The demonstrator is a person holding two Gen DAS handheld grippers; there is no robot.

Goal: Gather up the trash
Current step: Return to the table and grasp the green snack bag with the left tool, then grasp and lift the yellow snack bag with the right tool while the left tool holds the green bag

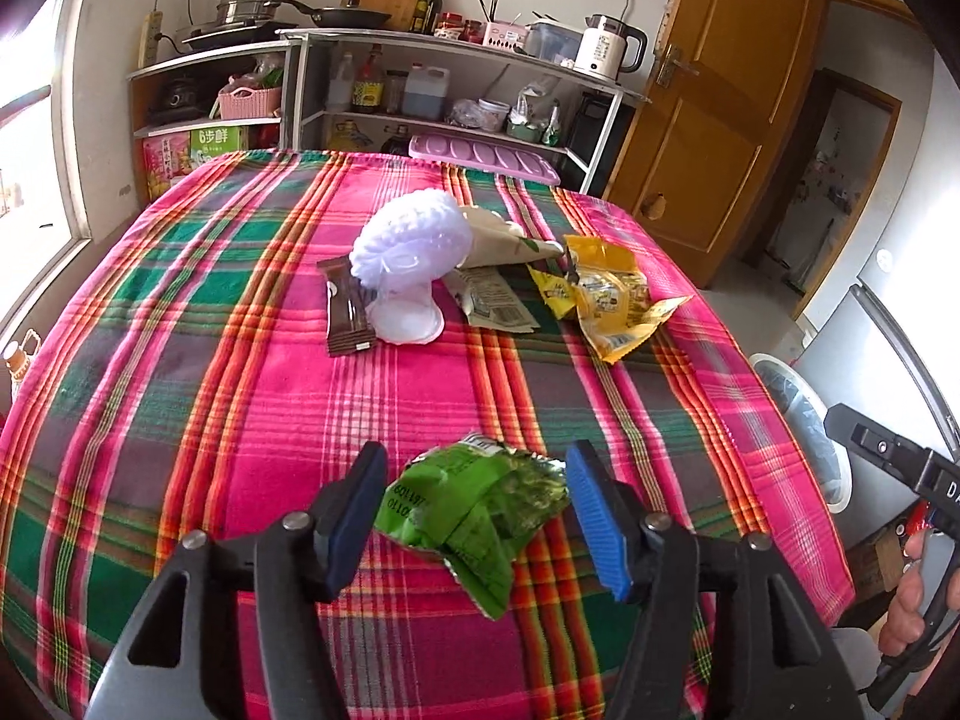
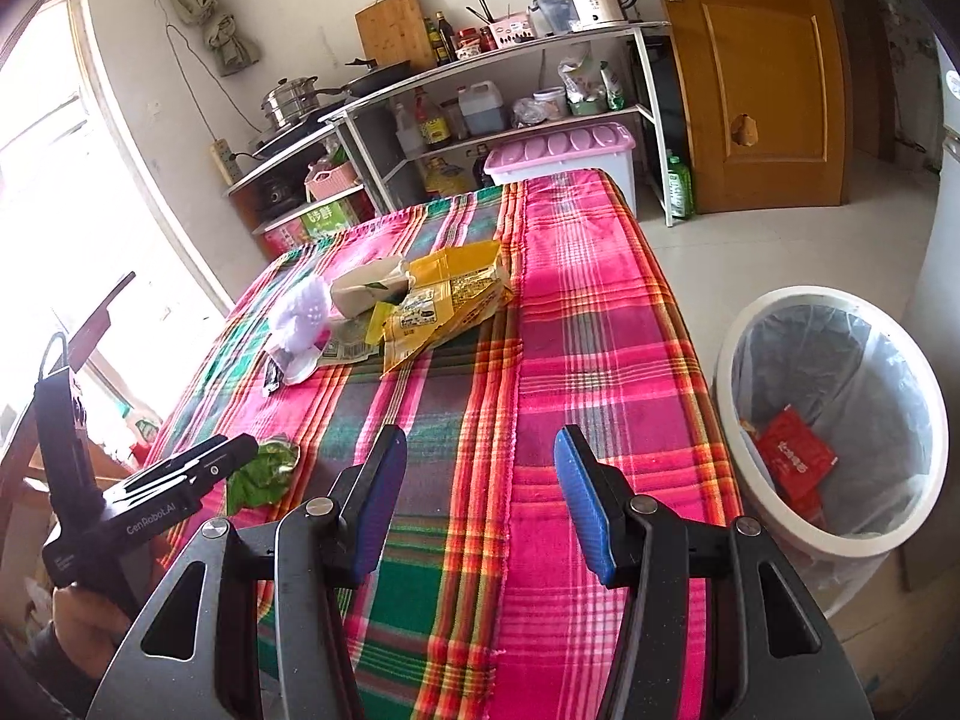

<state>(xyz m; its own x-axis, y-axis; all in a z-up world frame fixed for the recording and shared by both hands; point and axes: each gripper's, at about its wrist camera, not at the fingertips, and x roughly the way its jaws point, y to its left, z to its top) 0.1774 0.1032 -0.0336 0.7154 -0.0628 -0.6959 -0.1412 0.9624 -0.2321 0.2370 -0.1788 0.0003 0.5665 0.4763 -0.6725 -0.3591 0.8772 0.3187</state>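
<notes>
"GenRobot.AI", white lettering, on black body of left gripper [image 2: 180, 474]. "6步鲜" on green carton [image 1: 217, 141] on lower shelf [image 1: 204, 125]; same carton in right wrist view, partly legible. Upside-down digits on green wrapper [image 1: 474, 516], not fully readable. "D" on right gripper [image 1: 900, 462], rest cut off.

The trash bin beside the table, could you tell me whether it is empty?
Not empty: the trash bin has a clear liner, and a red wrapper lies near the bottom.

Bare plaid tablecloth [image 2: 600, 324] leaves open passage toward the bin [image 2: 834, 420]; the wrapper pile [image 2: 444, 294] blocks the far middle.
</notes>
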